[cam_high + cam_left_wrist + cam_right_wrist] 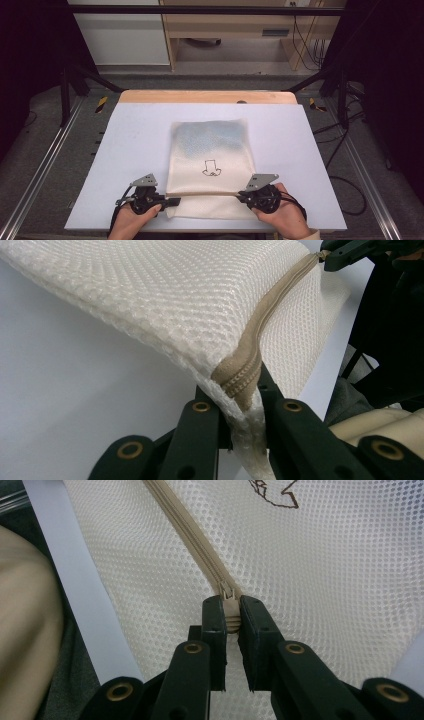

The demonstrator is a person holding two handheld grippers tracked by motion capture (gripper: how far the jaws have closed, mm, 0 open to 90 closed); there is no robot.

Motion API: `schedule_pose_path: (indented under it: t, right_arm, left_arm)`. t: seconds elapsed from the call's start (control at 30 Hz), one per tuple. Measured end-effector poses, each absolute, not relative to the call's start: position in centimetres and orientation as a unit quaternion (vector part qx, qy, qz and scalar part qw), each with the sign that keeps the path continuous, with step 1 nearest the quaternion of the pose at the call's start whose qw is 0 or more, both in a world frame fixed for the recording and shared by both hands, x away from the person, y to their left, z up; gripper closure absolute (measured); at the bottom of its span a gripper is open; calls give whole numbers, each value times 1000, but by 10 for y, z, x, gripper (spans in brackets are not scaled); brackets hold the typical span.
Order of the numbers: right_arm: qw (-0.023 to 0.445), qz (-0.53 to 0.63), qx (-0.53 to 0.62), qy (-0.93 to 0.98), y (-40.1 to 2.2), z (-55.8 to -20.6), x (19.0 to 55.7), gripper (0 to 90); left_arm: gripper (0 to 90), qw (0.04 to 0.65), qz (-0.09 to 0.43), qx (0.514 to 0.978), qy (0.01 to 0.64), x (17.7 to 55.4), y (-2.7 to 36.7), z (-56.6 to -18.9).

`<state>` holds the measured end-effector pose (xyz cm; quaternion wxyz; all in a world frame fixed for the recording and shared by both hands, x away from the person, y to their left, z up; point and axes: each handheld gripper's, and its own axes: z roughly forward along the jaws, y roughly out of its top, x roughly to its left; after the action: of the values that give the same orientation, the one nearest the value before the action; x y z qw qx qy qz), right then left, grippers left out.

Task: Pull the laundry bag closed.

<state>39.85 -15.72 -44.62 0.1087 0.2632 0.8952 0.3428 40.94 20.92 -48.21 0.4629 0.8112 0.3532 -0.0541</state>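
Observation:
A cream mesh bag with a small embroidered figure lies flat on the white table, its beige zipper running across the near end. My left gripper is shut on the bag's left end, pinching mesh and zipper tape. My right gripper is shut on the zipper pull at the right end. In the left gripper view the bag's edge is lifted and the zipper line runs off to the other gripper. The zipper looks closed along its length.
A wooden strip borders the table's far edge. Metal rails and cables flank the table on the floor. A person's hands hold both grippers at the near edge.

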Motion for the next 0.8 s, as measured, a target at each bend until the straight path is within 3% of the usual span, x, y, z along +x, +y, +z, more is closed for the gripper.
schedule_pose_path:
  t: [0.8]
  right_arm:
    - [112, 345, 275, 891, -167, -448, 394, 820]
  left_arm:
    - [841, 460, -53, 813, 353, 409, 209, -483]
